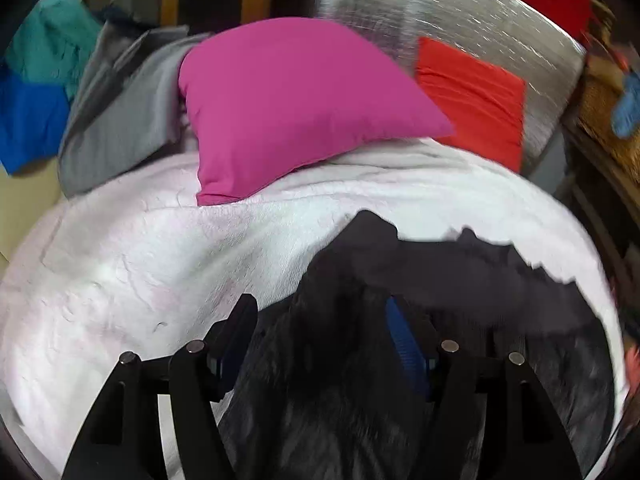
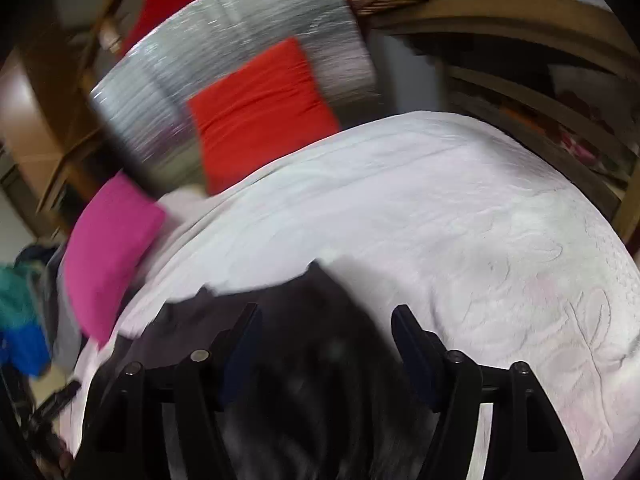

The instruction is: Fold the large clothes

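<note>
Hovering with jaws spread and gripping nothing, left gripper (image 1: 320,312) and right gripper (image 2: 326,320) are sitting over the black garment (image 1: 460,276) lying between their fingers.

Even indoor light, heavy fisheye bending with dark corners, motion blur throughout, glare on the silver sheet (image 1: 460,20).

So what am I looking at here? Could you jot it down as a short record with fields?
Surface: bed with white blanket
Garment: dark garment, lying on the blanket
Left gripper: open, above the garment
Right gripper: open, above the garment
Pillows: pink pillow, red pillow
Also: grey cloth beside pink pillow
</note>
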`<state>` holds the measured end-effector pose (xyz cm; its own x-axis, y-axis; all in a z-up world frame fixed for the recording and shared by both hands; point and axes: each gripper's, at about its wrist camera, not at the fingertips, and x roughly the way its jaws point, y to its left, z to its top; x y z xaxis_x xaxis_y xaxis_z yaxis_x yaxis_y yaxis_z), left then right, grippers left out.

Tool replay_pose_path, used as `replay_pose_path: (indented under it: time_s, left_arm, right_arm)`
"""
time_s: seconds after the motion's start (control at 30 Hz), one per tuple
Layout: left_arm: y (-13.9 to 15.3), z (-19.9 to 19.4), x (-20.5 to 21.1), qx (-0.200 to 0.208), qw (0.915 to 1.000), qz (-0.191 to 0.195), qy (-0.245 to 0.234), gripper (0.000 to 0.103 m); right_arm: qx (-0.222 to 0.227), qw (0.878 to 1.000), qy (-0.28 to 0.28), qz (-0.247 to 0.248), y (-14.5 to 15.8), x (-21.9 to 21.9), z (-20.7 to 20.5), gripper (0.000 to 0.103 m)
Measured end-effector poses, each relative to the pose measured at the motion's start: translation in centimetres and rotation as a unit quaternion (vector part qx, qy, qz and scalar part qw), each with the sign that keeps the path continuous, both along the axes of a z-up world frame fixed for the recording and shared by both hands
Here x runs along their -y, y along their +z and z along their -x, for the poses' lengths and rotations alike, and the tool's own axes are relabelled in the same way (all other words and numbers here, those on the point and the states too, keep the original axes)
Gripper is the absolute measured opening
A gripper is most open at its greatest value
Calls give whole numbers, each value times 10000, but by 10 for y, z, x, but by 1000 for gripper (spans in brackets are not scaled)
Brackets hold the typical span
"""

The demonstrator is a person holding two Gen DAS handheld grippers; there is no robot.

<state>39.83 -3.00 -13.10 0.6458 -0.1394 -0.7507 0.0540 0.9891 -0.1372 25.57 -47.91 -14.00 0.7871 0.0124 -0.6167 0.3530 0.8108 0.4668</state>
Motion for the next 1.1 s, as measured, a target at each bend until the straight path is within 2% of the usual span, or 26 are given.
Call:
replay_pose_path:
  time_s: [0.07, 0.13, 0.23, 0.3, 0.33, 0.4, 0.47, 0.57, 0.67, 0.73, 0.8, 0.87, 0.97, 1.0, 1.1]
  left_arm:
    - [-4, 11, 1, -118, 9999, -58, -90, 68]
    - [-13, 20, 0, -293, 9994, -74, -146, 68]
    - [-30, 30, -2, -589, 9972, -448, -85, 68]
    - [-45, 31, 0, -760, 9945, -717, -106, 71]
    - [-49, 31, 1, -788, 9939, -760, -152, 73]
    - [-49, 34, -1, -757, 9941, -758, -183, 74]
    - [-43, 38, -5, -750, 9947, -680, -176, 73]
    - [-24, 53, -7, -446, 9972, -601, -86, 73]
    - [-11, 69, 0, -141, 9983, -436, -351, 73]
    - [-8, 83, 13, -63, 9974, -427, -576, 73]
    - [-16, 88, 25, -198, 9954, -554, -751, 74]
    - [-33, 89, 39, -430, 9918, -825, -873, 74]
    - [-39, 90, 50, -296, 9872, -1262, -932, 75]
    - [-38, 91, 50, -294, 9865, -1306, -947, 75]
    - [-28, 94, 40, -241, 9905, -1016, -898, 75]
  right_arm:
    - [-146, 9987, 411, 272, 3, -24, 9, 34]
    - [-286, 9965, 630, 474, 0, -44, 14, 29]
    - [-543, 9946, 788, 407, -17, -59, 13, 29]
    - [-1060, 9898, 928, 195, -43, -66, 6, 29]
    - [-1142, 9886, 965, 188, -51, -68, 5, 30]
    - [-1065, 9896, 926, 293, -48, -70, 8, 30]
    - [-1002, 9914, 836, 94, -40, -70, 18, 30]
    - [-755, 9938, 815, 22, -28, -76, 35, 32]
    - [-414, 9928, 1113, 140, -11, -98, 43, 32]
    - [-326, 9891, 1436, 41, -8, -117, 40, 32]
    - [-455, 9840, 1719, -41, -15, -132, 34, 32]
    - [-910, 9776, 1891, 119, -33, -149, 21, 34]
    - [-1067, 9748, 1942, 259, -40, -155, 18, 34]
    - [-1041, 9748, 1966, 188, -37, -152, 19, 34]
    - [-815, 9802, 1802, -62, -28, -131, 30, 34]
